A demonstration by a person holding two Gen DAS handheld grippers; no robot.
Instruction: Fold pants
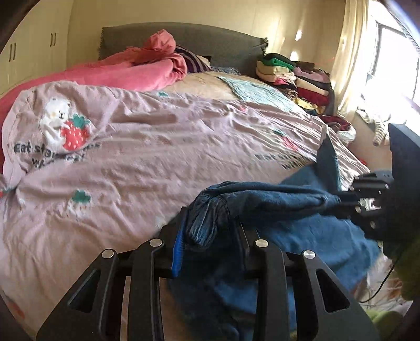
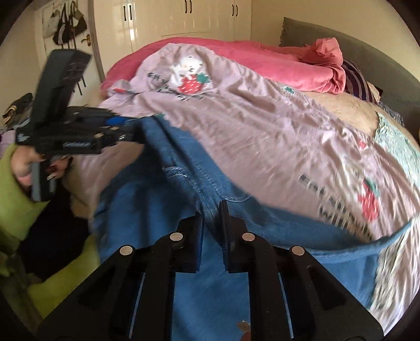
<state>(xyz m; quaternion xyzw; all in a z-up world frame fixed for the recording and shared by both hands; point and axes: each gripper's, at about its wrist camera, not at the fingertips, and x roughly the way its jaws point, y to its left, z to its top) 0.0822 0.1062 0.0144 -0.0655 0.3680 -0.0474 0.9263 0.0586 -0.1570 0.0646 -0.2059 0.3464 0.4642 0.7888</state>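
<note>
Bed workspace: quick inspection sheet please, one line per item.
Surface: bed under a lilac strawberry-print duvet, wrinkled.
Job's things: blue pants spread at the near edge, one part lifted between the grippers.
Clutter: pink blanket bunched near the headboard; stack of folded clothes at the far corner.
Grippers: left gripper shut on bunched pants fabric; right gripper shut on a pants seam.
Cables: thin black cable beside the right gripper.
Surroundings: wardrobe doors; bright curtained window.

"eat", rest of print blurred, on pink duvet cover [image 1: 162, 136]
</note>
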